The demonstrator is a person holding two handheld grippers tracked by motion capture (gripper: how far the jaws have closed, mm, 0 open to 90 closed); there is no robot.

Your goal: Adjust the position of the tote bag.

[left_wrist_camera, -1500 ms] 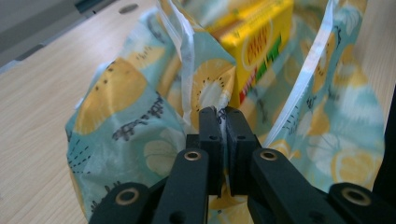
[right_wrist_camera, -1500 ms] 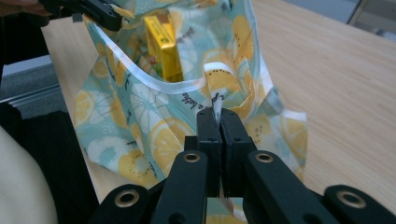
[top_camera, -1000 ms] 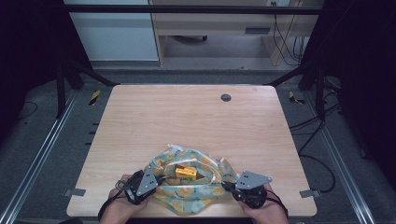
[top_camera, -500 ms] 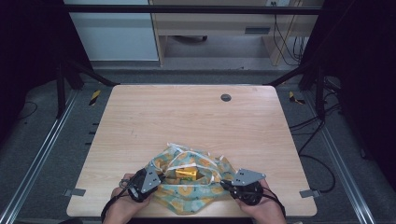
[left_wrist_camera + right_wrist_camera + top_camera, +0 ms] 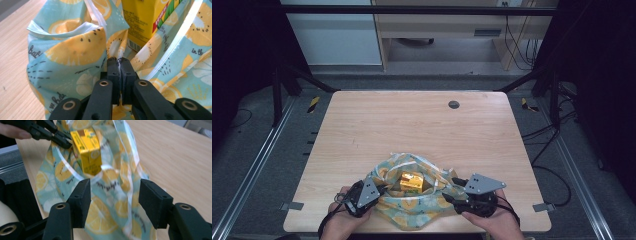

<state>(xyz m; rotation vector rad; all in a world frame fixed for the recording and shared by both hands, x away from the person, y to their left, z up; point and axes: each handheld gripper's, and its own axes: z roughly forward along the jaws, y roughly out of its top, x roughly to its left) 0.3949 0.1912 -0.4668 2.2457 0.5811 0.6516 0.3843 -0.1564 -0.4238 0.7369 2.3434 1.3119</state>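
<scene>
Desk (image 5: 412,130) of pale wood runs across the high view, and near its front edge we see a blue bag (image 5: 412,205) printed with lemon slices, its mouth open, with a yellow carton (image 5: 411,182) standing inside. The left claw (image 5: 373,190) meets the bag's left rim and the right claw (image 5: 451,192) sits at its right rim, each held by a hand at the desk's front edge; a small dark disc (image 5: 454,104) lies well apart near the far edge. In the left gripper view we find the left claw (image 5: 119,65) closed tight on a fold of the bag (image 5: 75,50), the carton (image 5: 147,17) just beyond. In the right gripper view the right claw (image 5: 113,195) stands wide open, its jaws either side of the bag (image 5: 105,202) without pinching it, while the carton (image 5: 87,150) stands upright inside and the left claw (image 5: 62,141) grips the far rim.
</scene>
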